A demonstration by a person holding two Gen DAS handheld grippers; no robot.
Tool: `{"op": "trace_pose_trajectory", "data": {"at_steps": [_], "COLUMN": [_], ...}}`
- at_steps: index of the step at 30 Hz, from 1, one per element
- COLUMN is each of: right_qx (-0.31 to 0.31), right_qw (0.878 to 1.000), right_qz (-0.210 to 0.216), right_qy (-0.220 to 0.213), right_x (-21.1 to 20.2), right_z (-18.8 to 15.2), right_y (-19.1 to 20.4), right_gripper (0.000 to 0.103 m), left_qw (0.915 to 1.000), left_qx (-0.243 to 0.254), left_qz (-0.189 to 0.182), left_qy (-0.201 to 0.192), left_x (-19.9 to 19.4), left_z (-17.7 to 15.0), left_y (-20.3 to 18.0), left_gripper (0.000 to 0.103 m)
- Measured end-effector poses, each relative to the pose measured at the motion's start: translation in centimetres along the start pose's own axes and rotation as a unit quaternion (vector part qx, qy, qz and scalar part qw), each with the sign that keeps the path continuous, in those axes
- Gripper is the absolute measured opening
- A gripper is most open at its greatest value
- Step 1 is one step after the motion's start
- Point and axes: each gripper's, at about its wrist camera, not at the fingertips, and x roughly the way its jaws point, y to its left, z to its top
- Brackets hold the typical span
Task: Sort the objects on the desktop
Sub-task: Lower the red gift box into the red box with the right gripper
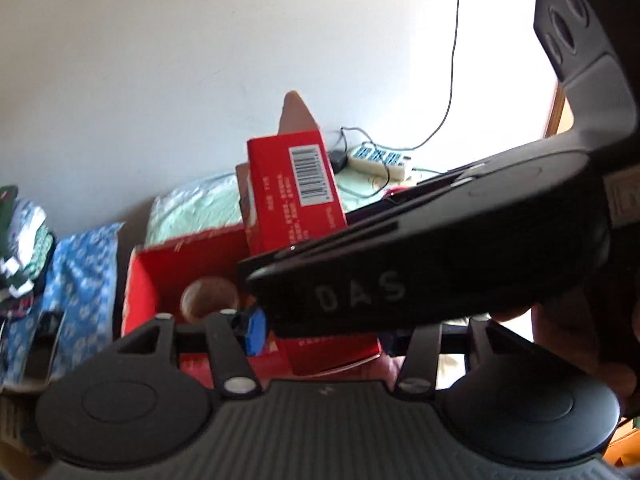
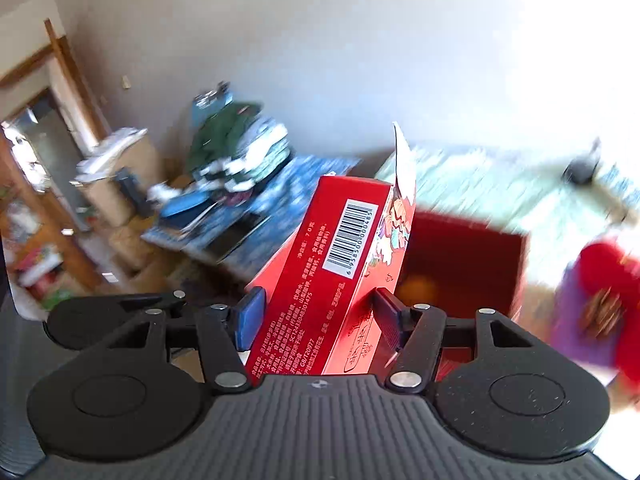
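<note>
A tall red box with a barcode [image 2: 320, 264] stands tilted between my right gripper's [image 2: 320, 316] blue pads [image 2: 250, 320]. Both pads press on its sides, so that gripper is shut on it. In the left wrist view the same red box [image 1: 296, 192] rises in the middle, its foot low between my left gripper's [image 1: 328, 336] fingers. The left blue pad [image 1: 254, 328] sits close by the box. The right gripper's black body [image 1: 440, 260] crosses in front and hides the other finger. Behind lies an open red carton [image 1: 144, 280] with a round orange thing [image 1: 208, 296] inside.
A white power strip [image 1: 380, 160] with cables lies by the wall on pale green cloth [image 1: 192, 208]. Blue patterned cloth [image 1: 80, 264] and a pile of clothes [image 2: 236, 148] lie to the left. A blurred red and purple thing [image 2: 600, 280] is at right. A hand [image 1: 560, 332] holds the right gripper.
</note>
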Motion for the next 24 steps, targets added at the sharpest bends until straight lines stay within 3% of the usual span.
{"op": "trace_pose_trajectory", "data": {"at_steps": [6,13,19,24], "right_qx": [-0.002,0.01,0.05,0.061], "right_qw": [0.996,0.979,0.956,0.95], "right_qz": [-0.073,-0.103,-0.101,-0.106], "right_qy": [0.057,0.178,0.272,0.286], "right_x": [6.3,13.2,15.5,16.6], "right_z": [3.5,2.2,0.2,0.6], "right_y": [-3.9,-7.2,-9.4,-9.3], "right_gripper": [0.06,0.06,0.049,0.048], "left_qw": [0.9959,0.9761,0.9569,0.9534], "left_qx": [-0.021,-0.072,-0.101,-0.11], "left_qz": [-0.068,-0.134,-0.145,-0.152], "left_qy": [0.055,0.155,0.231,0.236], "left_x": [8.4,15.9,20.5,20.9], "left_z": [2.9,1.0,-0.3,0.5], "left_y": [2.3,4.4,6.6,7.8], "left_gripper": [0.051,0.051,0.047,0.05]}}
